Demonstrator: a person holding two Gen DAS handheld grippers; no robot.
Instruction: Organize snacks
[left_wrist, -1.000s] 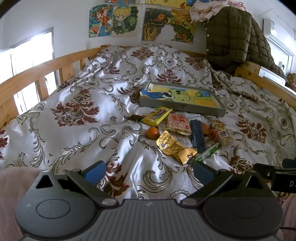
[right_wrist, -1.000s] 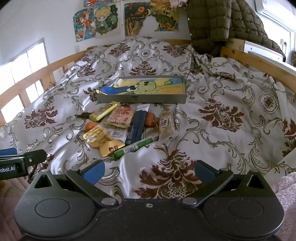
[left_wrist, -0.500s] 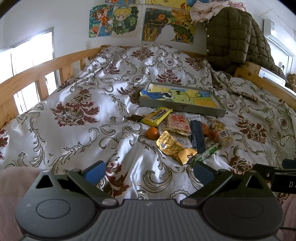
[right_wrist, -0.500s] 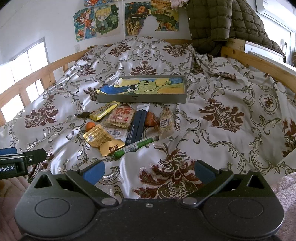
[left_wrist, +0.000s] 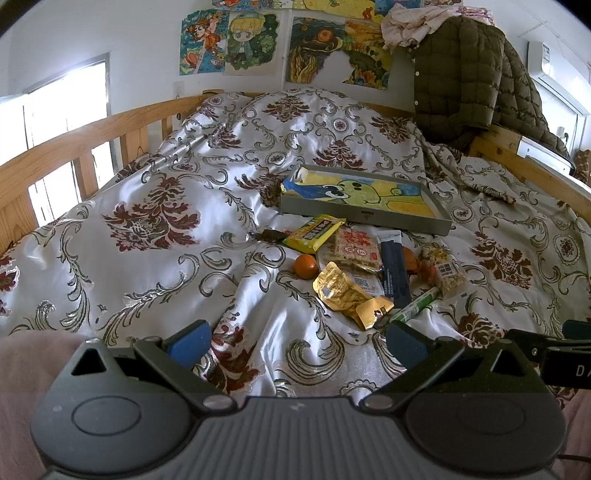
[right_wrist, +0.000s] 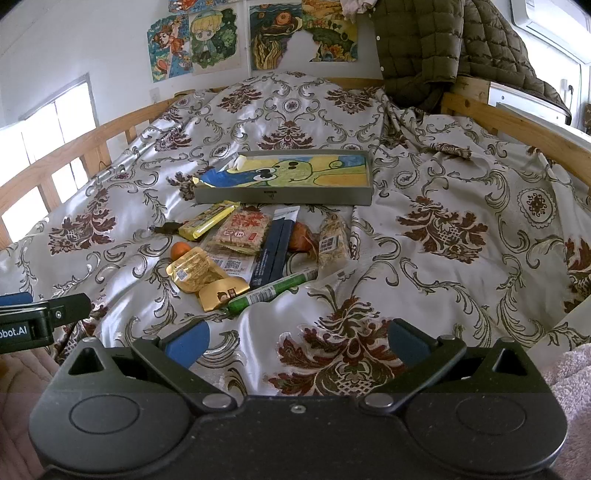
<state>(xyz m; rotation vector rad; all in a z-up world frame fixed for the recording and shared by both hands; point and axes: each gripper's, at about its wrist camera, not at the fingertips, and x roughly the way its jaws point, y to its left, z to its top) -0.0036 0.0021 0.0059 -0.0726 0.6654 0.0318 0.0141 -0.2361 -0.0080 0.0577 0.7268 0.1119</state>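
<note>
Two grippers hover low over the bed (right_wrist: 461, 192), both with jaws spread wide and nothing between them. From the right gripper (right_wrist: 295, 341) the snack pile lies at about 11 o'clock, its nearest piece the green stick pack (right_wrist: 271, 290), whose long axis runs from 8 to 2 o'clock, slantwise to the jaw opening. From the left gripper (left_wrist: 297, 341) the same pile sits at about 1 o'clock, with the gold pouch (left_wrist: 341, 291) in front and the small orange (left_wrist: 306, 266) just to its left. Beyond the pile, at 12 o'clock, lies the shallow grey tray (right_wrist: 282, 195), still holding no snacks. The right gripper looks nearer the green stick, the left nearer the pouch; either would likely need to turn to square up.
</note>
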